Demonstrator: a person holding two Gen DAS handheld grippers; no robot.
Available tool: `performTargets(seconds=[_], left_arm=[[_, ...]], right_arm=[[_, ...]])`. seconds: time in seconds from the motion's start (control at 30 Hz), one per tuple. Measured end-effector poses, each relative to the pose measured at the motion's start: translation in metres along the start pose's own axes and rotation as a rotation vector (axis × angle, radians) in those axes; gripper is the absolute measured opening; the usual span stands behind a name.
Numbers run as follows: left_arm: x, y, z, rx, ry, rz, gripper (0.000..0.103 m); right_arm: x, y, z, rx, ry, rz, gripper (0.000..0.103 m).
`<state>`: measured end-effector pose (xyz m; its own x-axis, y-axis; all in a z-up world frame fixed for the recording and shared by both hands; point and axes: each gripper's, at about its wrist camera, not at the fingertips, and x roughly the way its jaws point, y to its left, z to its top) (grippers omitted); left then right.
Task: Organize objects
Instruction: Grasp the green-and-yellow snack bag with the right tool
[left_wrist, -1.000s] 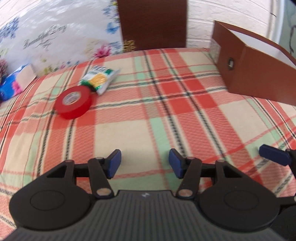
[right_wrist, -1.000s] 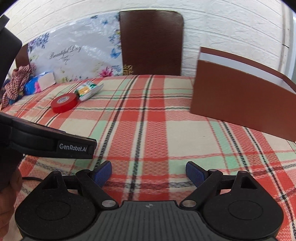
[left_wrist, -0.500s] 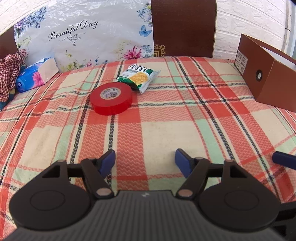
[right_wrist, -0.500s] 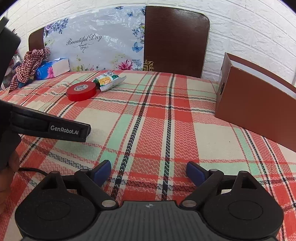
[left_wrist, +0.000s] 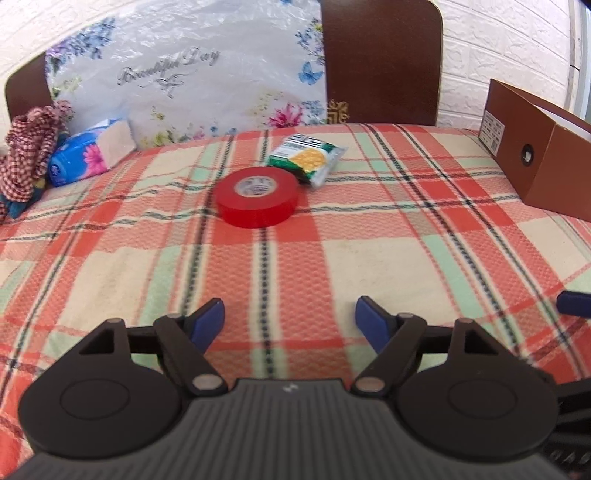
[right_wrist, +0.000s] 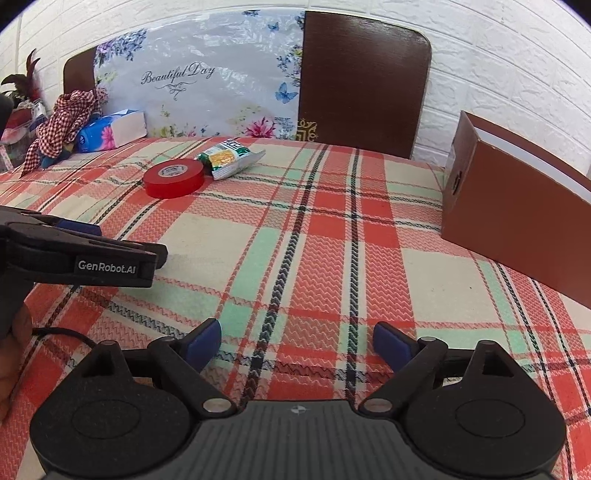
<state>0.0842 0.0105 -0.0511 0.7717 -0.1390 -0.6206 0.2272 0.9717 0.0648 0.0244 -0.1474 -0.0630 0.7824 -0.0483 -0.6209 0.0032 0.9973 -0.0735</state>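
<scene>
Swinging round toward the red tape roll, the left gripper now has it dead ahead rather than off to one side, and its jaws have just been spreading with nothing between them. A snack packet touches the roll's far side; the brown box stands well to its right. The right gripper waits, gaping and empty. A pickup looks imminent.
</scene>
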Motion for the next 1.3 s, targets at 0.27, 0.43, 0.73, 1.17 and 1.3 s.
performTargets(seconds=[0.27,0.43,0.73,1.17,1.3], left_arm=[[0.001,0.051,-0.003,-0.082,-0.011,0.082,0.088],[0.004,0.063,-0.004,-0.117,-0.010,0.106,0.093],[0.004,0.062,-0.006,-0.115,-0.021,0.111,0.093],[0.004,0.064,-0.006,-0.116,-0.024,0.106,0.093],[0.003,0.064,-0.007,-0.124,-0.029,0.103,0.093]], right_arm=[[0.003,0.014,0.004,-0.037,-0.004,0.024,0.090],[0.006,0.020,0.006,-0.046,-0.011,0.030,0.090],[0.012,0.023,0.010,-0.039,-0.004,0.048,0.092],[0.031,0.035,0.026,-0.048,-0.020,0.108,0.091],[0.037,0.025,0.034,-0.006,-0.049,0.104,0.082]])
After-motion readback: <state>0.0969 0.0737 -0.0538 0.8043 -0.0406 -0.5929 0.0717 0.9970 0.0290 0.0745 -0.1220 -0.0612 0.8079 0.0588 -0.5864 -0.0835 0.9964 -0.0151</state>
